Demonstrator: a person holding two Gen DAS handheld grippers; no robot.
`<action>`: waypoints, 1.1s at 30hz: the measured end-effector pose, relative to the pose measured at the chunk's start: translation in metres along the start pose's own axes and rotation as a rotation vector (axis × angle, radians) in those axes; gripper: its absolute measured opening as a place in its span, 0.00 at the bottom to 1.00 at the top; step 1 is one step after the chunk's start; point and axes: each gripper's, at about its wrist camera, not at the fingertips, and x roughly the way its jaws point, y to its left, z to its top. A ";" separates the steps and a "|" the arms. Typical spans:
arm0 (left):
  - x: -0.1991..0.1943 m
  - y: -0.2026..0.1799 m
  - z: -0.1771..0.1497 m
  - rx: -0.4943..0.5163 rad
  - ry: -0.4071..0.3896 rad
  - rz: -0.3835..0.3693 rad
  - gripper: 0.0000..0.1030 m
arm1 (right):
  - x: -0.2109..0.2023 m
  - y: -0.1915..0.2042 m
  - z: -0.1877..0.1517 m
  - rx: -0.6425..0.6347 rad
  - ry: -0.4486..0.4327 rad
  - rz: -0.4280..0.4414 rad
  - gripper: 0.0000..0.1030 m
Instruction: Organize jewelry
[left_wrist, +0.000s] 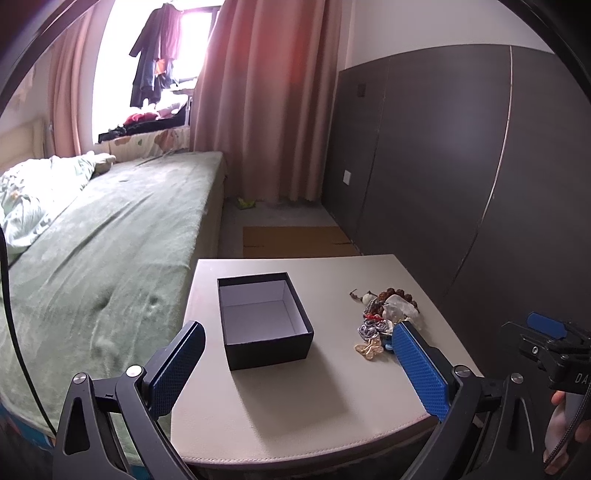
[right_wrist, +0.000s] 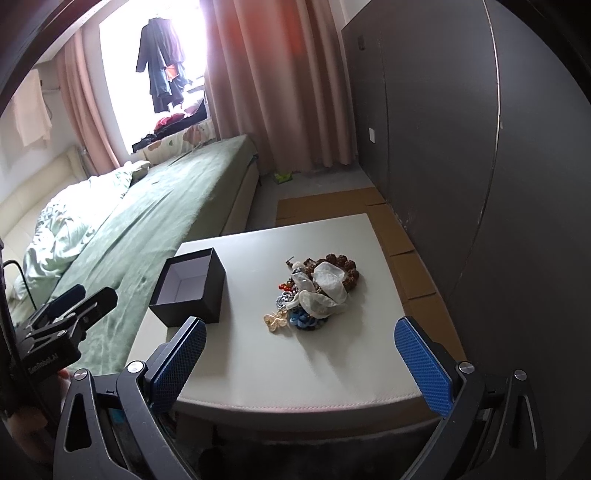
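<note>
An open, empty black box (left_wrist: 264, 321) with a white inside stands on the left part of a small white table (left_wrist: 314, 398). A pile of jewelry (left_wrist: 386, 317) lies on the table to its right: brown beads, clear crystals, a gold butterfly piece, red and blue beads. In the right wrist view the box (right_wrist: 190, 290) is left of the pile (right_wrist: 317, 291). My left gripper (left_wrist: 295, 363) is open and empty, above the table's near edge in front of the box. My right gripper (right_wrist: 301, 363) is open and empty, in front of the pile.
A bed with a green cover (left_wrist: 103, 236) runs along the table's left side. A dark wardrobe (left_wrist: 443, 155) stands to the right. Pink curtains (left_wrist: 266, 99) and a bright window are at the back. Cardboard (right_wrist: 332, 205) lies on the floor behind the table.
</note>
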 end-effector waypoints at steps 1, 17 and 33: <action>0.000 -0.001 0.000 0.002 0.000 0.000 0.98 | 0.000 0.000 0.000 0.000 0.000 0.000 1.00; -0.002 -0.003 0.000 0.003 -0.006 -0.004 0.98 | -0.001 0.001 0.000 0.001 -0.004 0.000 1.00; -0.002 -0.004 0.000 0.014 -0.016 0.002 0.98 | -0.002 0.000 0.002 0.006 -0.013 0.004 1.00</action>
